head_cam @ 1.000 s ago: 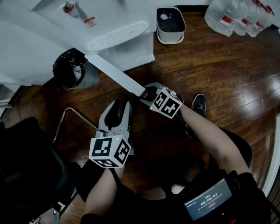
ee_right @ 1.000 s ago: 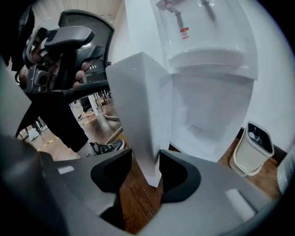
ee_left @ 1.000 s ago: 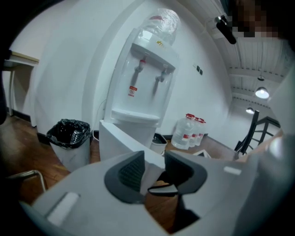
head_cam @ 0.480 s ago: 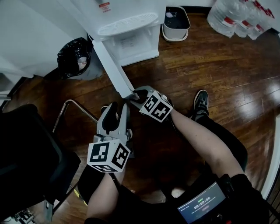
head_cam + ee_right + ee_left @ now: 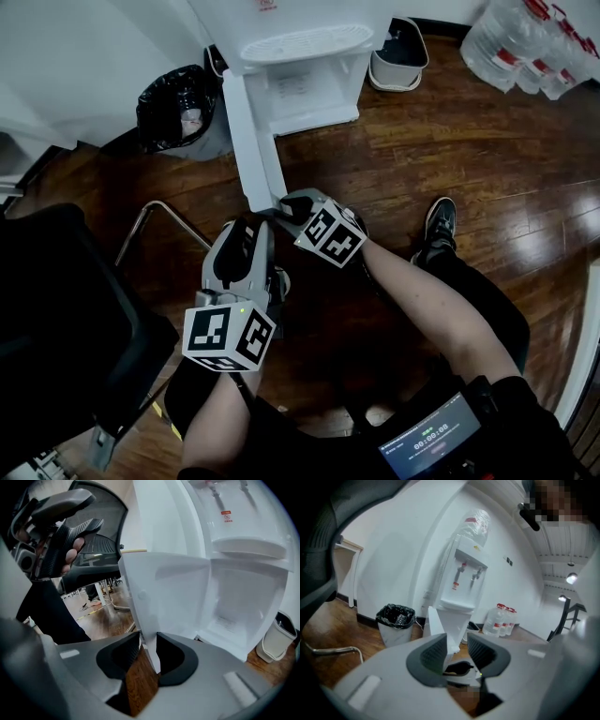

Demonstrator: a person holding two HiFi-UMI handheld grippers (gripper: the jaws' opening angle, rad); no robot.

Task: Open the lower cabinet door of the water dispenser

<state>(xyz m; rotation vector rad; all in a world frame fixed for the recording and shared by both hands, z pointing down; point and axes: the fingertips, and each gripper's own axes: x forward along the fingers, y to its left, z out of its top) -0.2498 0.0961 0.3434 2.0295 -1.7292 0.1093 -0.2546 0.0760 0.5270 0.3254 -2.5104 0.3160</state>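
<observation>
The white water dispenser stands at the top of the head view, with its lower cabinet door swung wide open toward me. My right gripper is at the door's free edge. In the right gripper view the door edge runs between the closing jaws of that gripper, and both pads touch it. The open cabinet looks bare and white inside. My left gripper hovers just left of the door's end. Its jaws are open with nothing between them.
A bin with a black liner sits left of the dispenser, and a small white bin on its right. Several water bottles stand at the top right. A black chair with a metal leg is at my left. My shoe rests on the wood floor.
The door has swung further open, from a slant to pointing nearly straight at me. The right gripper came along with its edge, and the left gripper moved with it.
</observation>
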